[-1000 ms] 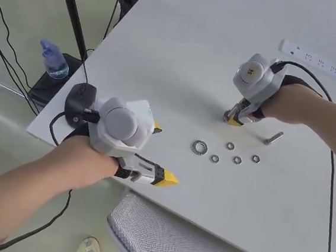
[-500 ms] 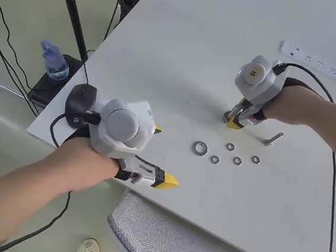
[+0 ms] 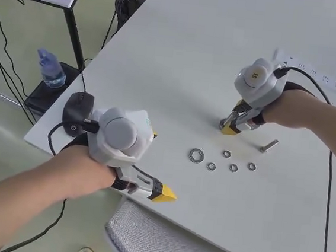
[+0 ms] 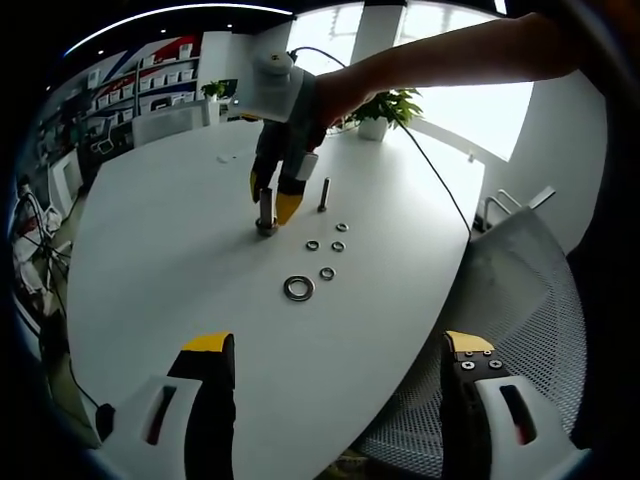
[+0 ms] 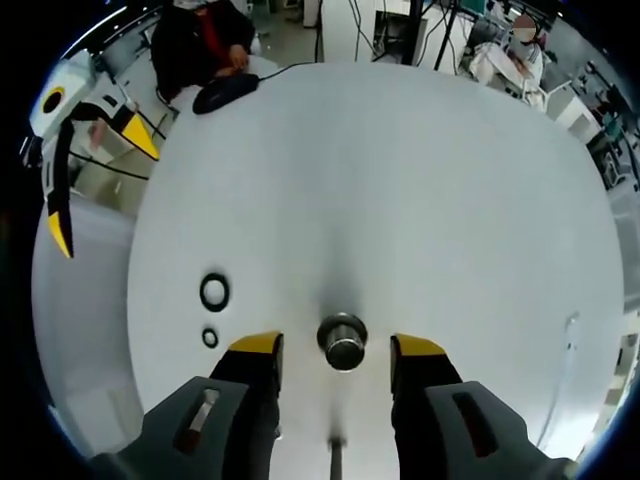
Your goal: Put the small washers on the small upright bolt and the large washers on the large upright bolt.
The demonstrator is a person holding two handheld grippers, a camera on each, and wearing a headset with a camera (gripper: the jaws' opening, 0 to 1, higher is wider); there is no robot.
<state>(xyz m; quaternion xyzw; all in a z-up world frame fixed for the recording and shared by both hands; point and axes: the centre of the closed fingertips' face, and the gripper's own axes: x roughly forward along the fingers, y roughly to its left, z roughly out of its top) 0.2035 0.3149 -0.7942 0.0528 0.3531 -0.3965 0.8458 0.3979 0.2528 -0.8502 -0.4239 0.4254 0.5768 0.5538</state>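
On the white table [image 3: 163, 54] nothing is threaded: one large steel ring washer [image 3: 196, 155] and four small steel washers [image 3: 233, 167] lie loose. The right gripper [image 5: 335, 347], jaws apart, straddles the upright large grey bolt [image 5: 343, 342]. The small grey bolt [image 3: 269, 146] lies flat, and the left gripper [image 4: 330, 350] hangs unclenched.
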